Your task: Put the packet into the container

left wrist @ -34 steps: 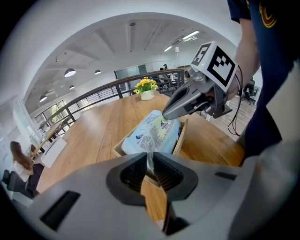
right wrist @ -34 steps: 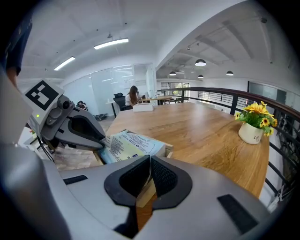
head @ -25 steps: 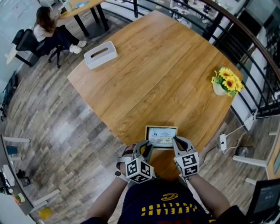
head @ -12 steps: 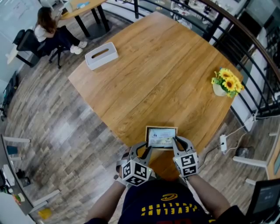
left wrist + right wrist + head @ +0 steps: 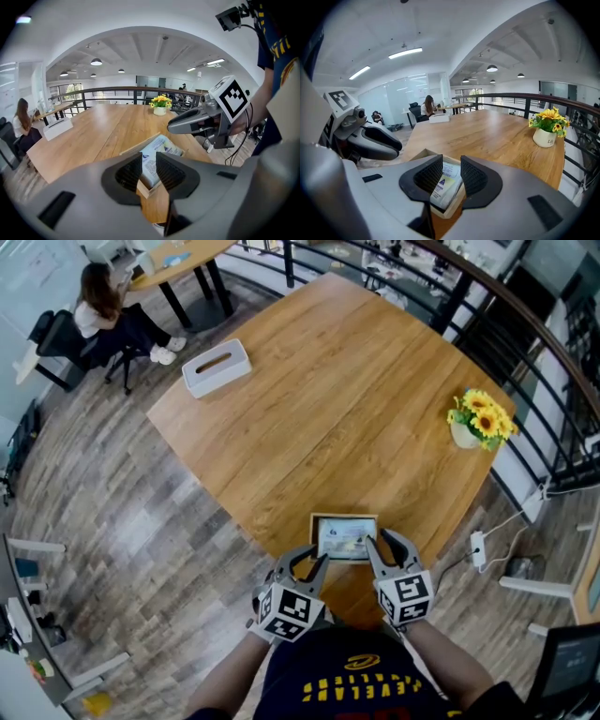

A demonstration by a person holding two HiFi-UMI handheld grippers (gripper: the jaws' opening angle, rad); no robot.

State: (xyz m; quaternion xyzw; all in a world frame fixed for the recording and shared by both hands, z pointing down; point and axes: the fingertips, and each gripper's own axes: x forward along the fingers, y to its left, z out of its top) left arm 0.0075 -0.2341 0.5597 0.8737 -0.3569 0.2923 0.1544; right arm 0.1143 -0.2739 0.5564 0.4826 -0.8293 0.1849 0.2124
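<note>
A shallow wooden container (image 5: 344,516) sits at the table's near edge. The white and blue packet (image 5: 342,538) lies flat inside it. My left gripper (image 5: 314,564) is at the container's near left corner, and that corner (image 5: 147,188) sits between its jaws, which hold it. My right gripper (image 5: 381,544) hovers at the container's right side. Its jaws are opening, with the packet (image 5: 445,185) lying below the gap, free of the pads. The left gripper view shows the packet (image 5: 157,150) beyond the jaws (image 5: 149,171) and the right gripper (image 5: 187,123) above it.
A white tissue box (image 5: 216,367) stands at the table's far left corner and a pot of yellow flowers (image 5: 480,418) near the right edge. A railing (image 5: 525,343) runs behind the table. A seated person (image 5: 103,310) is far off at the left.
The right gripper's jaws have parted and let go of the packet, which now rests in the container. The left gripper has shifted slightly, still at the container's corner.
</note>
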